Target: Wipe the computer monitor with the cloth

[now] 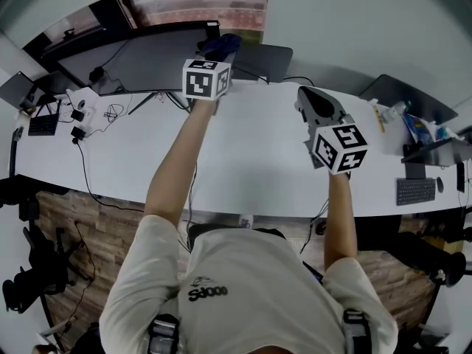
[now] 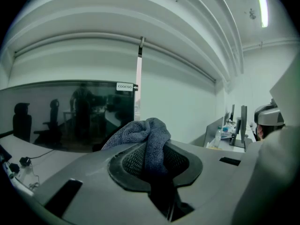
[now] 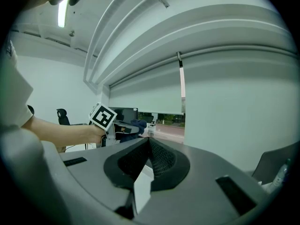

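The left tongs [image 2: 154, 153] are closed on the grey-blue cloth [image 2: 140, 131], which bunches up above them just beside the dark monitor [image 2: 61, 116] at the far left of the worktop [image 1: 243, 153]. The right tongs [image 3: 149, 156] are pressed together with nothing in them, well apart from the screen.

I think only a small fold is pinched, so rubbing could pull the cloth out, or the hard tips could scrape the screen.

Only the head view shows the cables [image 1: 112, 112] beside the monitor, and only the left gripper view shows the grip itself.
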The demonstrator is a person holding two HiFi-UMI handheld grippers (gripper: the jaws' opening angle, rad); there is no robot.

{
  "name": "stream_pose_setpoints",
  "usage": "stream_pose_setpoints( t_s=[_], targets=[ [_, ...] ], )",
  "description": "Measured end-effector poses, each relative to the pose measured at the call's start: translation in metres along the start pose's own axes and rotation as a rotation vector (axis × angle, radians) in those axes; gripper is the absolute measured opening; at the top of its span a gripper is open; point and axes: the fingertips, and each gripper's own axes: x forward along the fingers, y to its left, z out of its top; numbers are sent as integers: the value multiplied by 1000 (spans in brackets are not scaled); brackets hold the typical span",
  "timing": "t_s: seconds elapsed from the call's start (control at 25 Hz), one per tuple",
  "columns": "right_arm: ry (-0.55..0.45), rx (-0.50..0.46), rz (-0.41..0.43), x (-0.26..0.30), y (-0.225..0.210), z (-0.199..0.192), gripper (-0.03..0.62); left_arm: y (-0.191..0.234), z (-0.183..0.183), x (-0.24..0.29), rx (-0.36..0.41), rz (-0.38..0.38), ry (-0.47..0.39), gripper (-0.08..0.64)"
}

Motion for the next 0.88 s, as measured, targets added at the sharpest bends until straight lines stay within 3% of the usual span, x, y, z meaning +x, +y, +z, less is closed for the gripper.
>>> stream_pose_setpoints(
  t_s=[0.4, 0.88],
  targets=[
    [38, 6, 25, 7, 4, -31, -3, 3, -48, 17, -123, 49, 20, 75],
    [67, 30, 57, 27, 8, -64, -3, 5, -131, 44, -45, 76, 132, 75]
  ],
)
